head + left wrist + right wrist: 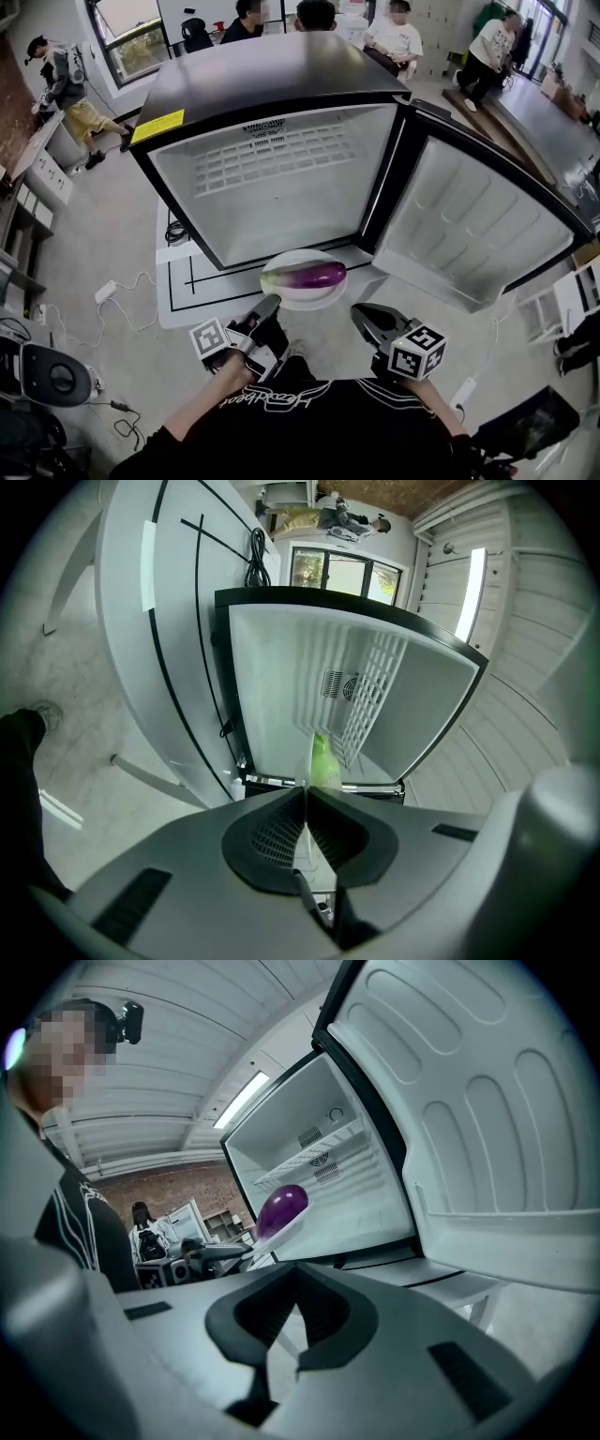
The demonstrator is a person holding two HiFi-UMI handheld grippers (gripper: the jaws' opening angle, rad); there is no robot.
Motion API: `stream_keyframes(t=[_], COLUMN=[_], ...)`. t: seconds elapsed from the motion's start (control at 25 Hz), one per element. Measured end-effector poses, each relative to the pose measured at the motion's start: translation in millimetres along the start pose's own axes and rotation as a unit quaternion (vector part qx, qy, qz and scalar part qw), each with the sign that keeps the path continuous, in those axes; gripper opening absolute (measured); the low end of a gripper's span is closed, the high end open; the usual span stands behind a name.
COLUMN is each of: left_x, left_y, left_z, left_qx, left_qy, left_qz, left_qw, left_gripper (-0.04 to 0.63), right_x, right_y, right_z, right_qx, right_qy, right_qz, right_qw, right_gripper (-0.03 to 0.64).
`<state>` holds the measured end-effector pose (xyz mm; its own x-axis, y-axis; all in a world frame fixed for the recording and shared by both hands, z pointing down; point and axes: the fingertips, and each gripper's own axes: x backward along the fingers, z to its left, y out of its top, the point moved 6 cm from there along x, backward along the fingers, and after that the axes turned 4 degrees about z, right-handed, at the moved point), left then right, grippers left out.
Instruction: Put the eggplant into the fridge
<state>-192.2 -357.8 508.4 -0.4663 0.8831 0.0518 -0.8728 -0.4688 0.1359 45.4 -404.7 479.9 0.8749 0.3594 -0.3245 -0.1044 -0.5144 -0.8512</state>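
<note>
Grey concrete floor (103,234) with a white power strip (105,291) and cables. Low white table (183,292) marked with black lines. Windows (141,47) at the far side, shelves (28,202) at left. Brick wall (178,1185), white panelled ceiling (187,1035) with a strip light (242,1099)

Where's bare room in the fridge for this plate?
The fridge is bare throughout: its white floor under the wire shelf, wall to wall, and the shelf itself. Only the front sill is crowded, where the left gripper holds the plate with the eggplant.

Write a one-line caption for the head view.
Left gripper holds a plate bearing an eggplant before the open fridge.
</note>
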Motion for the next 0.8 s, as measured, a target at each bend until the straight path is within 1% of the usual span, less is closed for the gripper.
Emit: stream_keyframes(t=[0.08,0.28,0.56,0.8], left_x=[-6.3,-32.0,-61.5,-81.3], left_y=[8.7,27.4,49.1,69.2], left_z=[-0.4,2.9,4.3,10.3], left_qx=[0.0,-0.008,-0.014,-0.03], left_qy=[0.003,0.025,0.04,0.062], left_qz=[-0.001,-0.006,-0.027,-0.039], left_qw=[1.0,0.9996,0.9987,0.9969], left_gripper=[0.017,0.017,0.018,0.018], right_x=[-6.6,-18.5,-27.1,-30.8], right_y=[2.3,10.9,14.9,19.4], right_z=[-5.1,-24.9,-42.1,-50.4], right_qx=[-0.004,-0.013,-0.027,-0.033], right_qy=[-0.001,-0.002,-0.01,-0.013], right_qz=[0.0,-0.005,-0.008,-0.011], right_qw=[1.0,1.0,1.0,0.999], right_gripper=[0.006,0.006,0.006,0.006])
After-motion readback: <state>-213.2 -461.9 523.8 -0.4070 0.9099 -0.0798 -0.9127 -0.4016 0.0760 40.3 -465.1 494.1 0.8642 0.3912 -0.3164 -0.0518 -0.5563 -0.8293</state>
